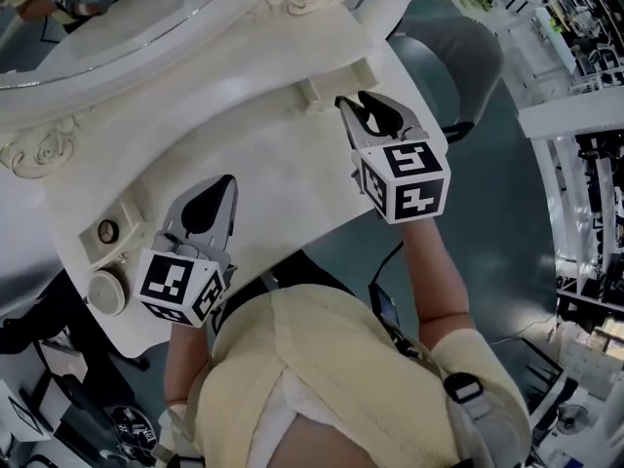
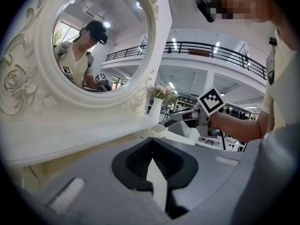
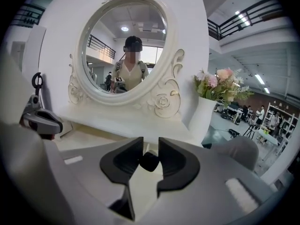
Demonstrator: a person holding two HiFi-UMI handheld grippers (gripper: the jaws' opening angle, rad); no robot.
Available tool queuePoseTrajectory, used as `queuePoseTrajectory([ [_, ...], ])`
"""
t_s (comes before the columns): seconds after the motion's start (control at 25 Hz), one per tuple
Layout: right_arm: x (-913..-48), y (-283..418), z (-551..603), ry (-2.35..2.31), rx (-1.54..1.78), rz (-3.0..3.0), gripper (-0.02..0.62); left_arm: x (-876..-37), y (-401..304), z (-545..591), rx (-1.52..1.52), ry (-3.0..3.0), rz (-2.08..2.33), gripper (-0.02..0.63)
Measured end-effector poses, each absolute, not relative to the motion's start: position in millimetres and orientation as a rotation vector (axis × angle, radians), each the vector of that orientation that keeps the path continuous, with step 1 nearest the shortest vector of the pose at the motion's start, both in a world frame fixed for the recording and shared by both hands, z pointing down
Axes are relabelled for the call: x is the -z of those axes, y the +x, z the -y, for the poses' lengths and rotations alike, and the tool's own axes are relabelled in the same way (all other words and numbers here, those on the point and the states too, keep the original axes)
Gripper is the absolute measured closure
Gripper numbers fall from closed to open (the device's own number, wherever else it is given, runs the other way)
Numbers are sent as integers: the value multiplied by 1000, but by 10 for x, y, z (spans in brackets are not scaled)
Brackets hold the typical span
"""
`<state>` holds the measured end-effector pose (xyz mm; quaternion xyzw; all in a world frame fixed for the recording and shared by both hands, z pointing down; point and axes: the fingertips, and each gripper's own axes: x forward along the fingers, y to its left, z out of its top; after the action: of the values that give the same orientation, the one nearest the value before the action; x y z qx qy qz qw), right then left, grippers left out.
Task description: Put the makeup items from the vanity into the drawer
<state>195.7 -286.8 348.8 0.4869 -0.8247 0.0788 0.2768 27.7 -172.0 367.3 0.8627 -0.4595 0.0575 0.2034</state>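
The right gripper (image 3: pixel 150 146) pinches a small dark round item (image 3: pixel 149 162) between its jaws; the pads press on both its sides, and I cannot tell what kind of makeup it is. Ahead of these jaws and below them is the white vanity top (image 3: pixel 108 125), and further ahead the oval mirror (image 3: pixel 124 50). The left gripper (image 2: pixel 151 146) has its jaws pressed together with nothing between them. A round jar (image 1: pixel 105 291) sits just beside it at the edge of the vanity. I judge that the step in hand is carrying the item to the drawer. No view shows the drawer clearly, so the next move calls for finding it, perhaps opening it with the free left gripper.
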Motion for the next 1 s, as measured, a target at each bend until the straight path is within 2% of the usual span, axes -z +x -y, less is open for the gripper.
queuePoseTrajectory([
  [1.0, -4266, 1998, 3753, 1247, -173, 2125, 491, -3853, 270, 2016, -140, 2333, 1318, 607],
])
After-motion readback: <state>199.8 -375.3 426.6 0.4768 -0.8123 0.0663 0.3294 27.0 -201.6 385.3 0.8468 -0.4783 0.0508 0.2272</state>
